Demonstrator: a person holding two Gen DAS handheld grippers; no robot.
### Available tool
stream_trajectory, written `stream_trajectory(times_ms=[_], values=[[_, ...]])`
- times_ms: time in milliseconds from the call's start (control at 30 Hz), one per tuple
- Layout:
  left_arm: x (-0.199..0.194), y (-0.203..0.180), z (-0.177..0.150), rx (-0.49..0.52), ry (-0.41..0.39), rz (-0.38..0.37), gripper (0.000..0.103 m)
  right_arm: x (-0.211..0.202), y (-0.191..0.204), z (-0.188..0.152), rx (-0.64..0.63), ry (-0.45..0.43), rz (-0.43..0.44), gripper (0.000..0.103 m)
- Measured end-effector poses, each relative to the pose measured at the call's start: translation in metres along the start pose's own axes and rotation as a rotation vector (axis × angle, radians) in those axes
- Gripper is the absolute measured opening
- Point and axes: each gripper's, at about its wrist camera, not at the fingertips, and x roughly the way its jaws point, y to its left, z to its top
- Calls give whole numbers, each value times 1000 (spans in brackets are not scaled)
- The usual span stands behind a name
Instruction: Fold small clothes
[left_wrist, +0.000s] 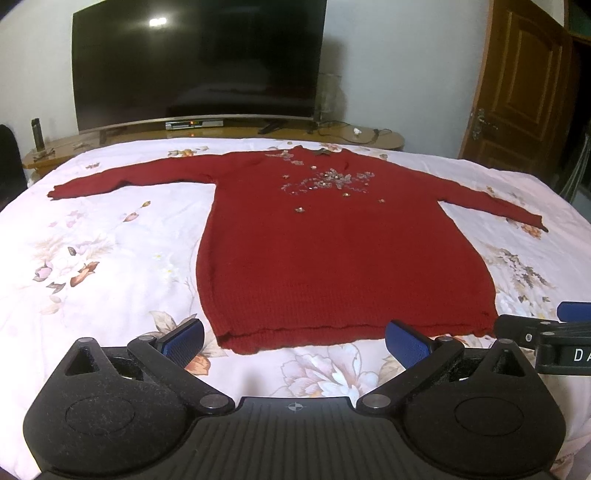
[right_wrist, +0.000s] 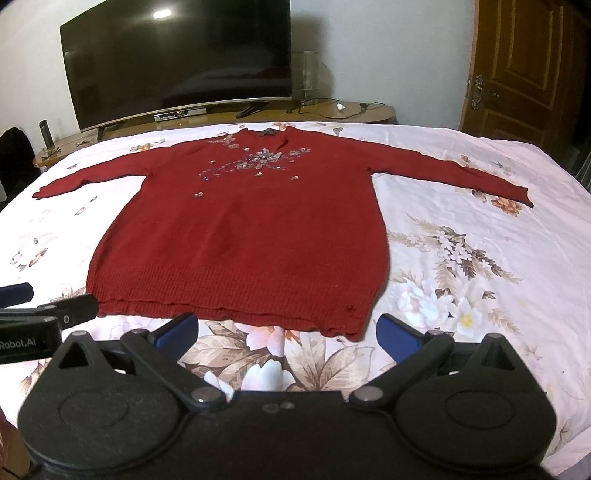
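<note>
You are holding the left gripper and right gripper wide apart, gripping nothing, at the red sweater's hem mid-frame; "Robot.AI" is showing lower left in the right view.

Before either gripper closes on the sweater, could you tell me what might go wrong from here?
The beaded decoration on the red sweater could snag or shed if a fold drags across it. The hem lies flat on the floral bedsheet, so the open left gripper or right gripper might pinch sheet along with knit.
</note>
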Motion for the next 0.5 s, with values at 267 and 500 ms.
stream_trajectory(times_ms=[267,500], values=[[0,1,0,-5,2,-1,103,0,1,0,-3,2,-2,102],[1,2,0,-4,3,-1,103,0,1,0,-3,4,-3,102]])
